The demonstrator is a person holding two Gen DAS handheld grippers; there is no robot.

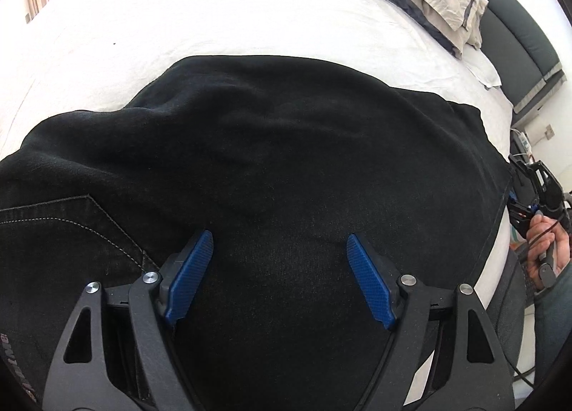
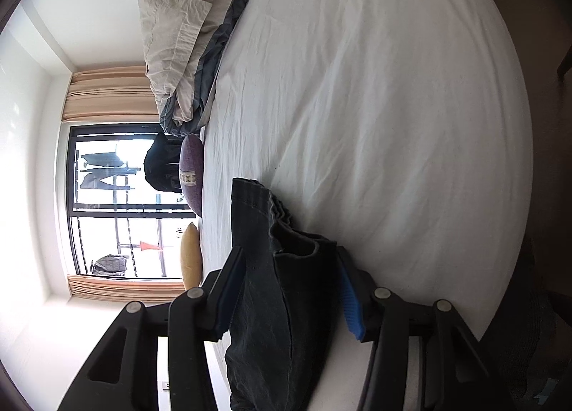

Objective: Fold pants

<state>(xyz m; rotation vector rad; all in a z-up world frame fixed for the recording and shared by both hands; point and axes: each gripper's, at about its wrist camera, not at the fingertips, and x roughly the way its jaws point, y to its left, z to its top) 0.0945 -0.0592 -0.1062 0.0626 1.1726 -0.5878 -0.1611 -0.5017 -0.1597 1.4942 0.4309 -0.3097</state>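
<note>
between the blue pads of the left gripper [image 1: 280, 277] there's just black fabric underneath, w/ the jaws spread wide and nothing pinched; it hovers over the pants [image 1: 250, 146], contact can't be told. pants are black denim, spread across the near part of the white bed sheet [image 1: 214, 18], w/ a stitched pocket seam [image 1: 107, 214] showing at the left side. far right of the left wrist view, the person's right hand [image 1: 547, 246] holds the other tool at the fabric's right edge.

right gripper [image 2: 291, 291] has a thick bunch of the pants [image 2: 279, 286] between its fingers, jaws part closed w/ both pads against the cloth, so it's gripping the pants. a hemmed edge [image 2: 250, 196] sticks out past the fingertips, lifted off the sheet [image 2: 393, 89].

further out: crumpled beige and grey duvet [image 2: 178, 35] at the bed's far end, a purple cushion [image 2: 192, 175] and a yellow cushion [image 2: 191, 255] along the bed's edge, then a window [image 2: 118, 203] w/ peach curtains [image 2: 107, 93] behind. dark headboard [image 1: 514, 39] at right in the left view.
</note>
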